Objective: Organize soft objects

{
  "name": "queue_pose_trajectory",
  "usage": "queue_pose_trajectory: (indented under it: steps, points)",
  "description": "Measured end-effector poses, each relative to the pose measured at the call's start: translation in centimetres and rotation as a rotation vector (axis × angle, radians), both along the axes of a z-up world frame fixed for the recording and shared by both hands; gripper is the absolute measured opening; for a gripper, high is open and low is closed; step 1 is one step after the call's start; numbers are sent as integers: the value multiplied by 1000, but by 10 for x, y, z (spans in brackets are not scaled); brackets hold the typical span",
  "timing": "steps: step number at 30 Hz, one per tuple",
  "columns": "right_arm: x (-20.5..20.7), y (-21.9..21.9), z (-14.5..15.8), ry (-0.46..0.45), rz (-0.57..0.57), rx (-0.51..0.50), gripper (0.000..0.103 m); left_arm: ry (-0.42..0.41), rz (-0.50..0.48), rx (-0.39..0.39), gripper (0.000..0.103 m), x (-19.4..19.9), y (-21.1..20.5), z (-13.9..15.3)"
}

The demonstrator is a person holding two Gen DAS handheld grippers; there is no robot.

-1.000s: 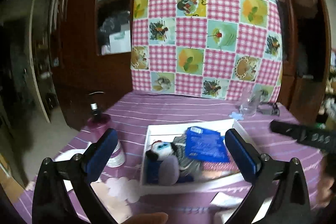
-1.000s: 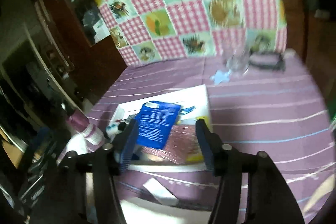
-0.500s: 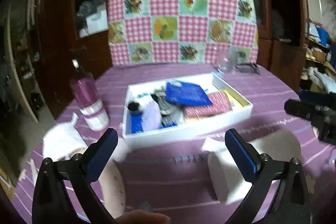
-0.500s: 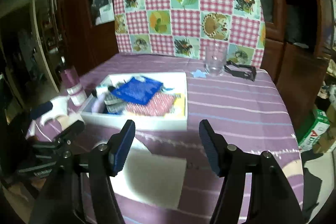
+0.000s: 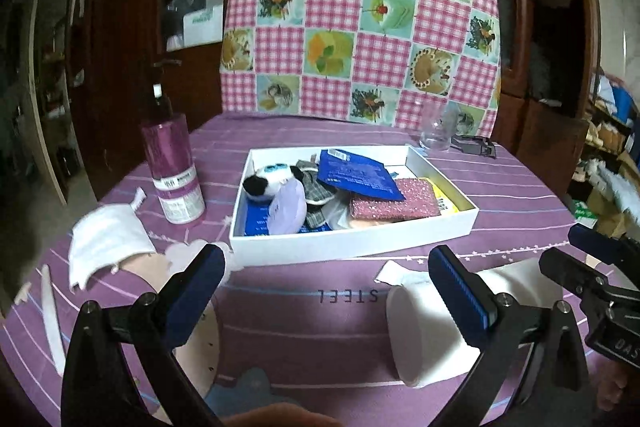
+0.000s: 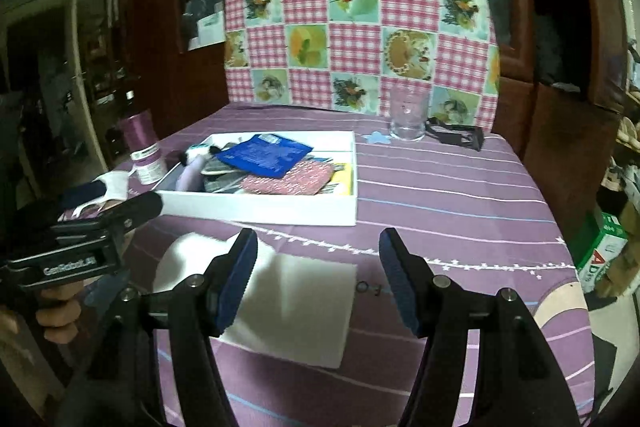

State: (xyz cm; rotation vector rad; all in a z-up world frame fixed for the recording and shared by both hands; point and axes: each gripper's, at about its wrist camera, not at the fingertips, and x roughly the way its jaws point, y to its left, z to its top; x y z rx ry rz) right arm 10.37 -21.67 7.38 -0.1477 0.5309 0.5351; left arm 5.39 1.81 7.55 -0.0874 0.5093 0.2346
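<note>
While both grippers hover low over the purple-striped worktop (image 5: 520, 187), the left gripper (image 5: 326, 279) is spread wide and holds nothing, and the right gripper (image 6: 318, 275) is also wide and empty. Between them lies a white paper-towel roll (image 5: 436, 327) on its side, just in front of the white tray (image 5: 352, 241). Inside the tray sit a panda plush (image 5: 262, 183), a lilac soft pad (image 5: 288, 207), a grey checked cloth (image 5: 316, 187), a blue packet (image 5: 356, 175) and a pink glitter sponge (image 5: 394, 203). Left of the tray stand a purple pump bottle (image 5: 172, 167) and a white cloth (image 5: 106, 243). A clear glass (image 6: 408, 117) stands at the far edge.
</note>
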Motion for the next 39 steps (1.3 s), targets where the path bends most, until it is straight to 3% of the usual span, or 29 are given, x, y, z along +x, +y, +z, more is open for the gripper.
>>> queue_pose_trajectory:
  steps: [8, 16, 22, 28, 31, 34, 39]
  points:
    - [-1, 3, -4, 13, -27, -33, 64, -2, -16, -12, 103, -2, -3, 1]
    - [-12, -12, 1, 32, -36, 5, 64, 1, -29, -19, 103, -6, -7, 2]
    - [-18, -17, -4, 28, -53, -21, 64, 17, -31, -60, 103, -6, -8, -2]
    - [-11, -26, -6, 56, -78, 28, 64, 54, -8, 21, 103, -4, -17, -10]
    - [-9, -24, -9, 62, -88, 16, 64, 89, -45, 55, 103, -6, -23, -10]
    - [-8, -23, -11, 66, -87, 10, 64, 65, -50, 100, 103, -11, -28, -16]
    - [-10, -22, -11, 55, -97, -4, 64, 73, -55, 112, 103, -14, -28, -21]
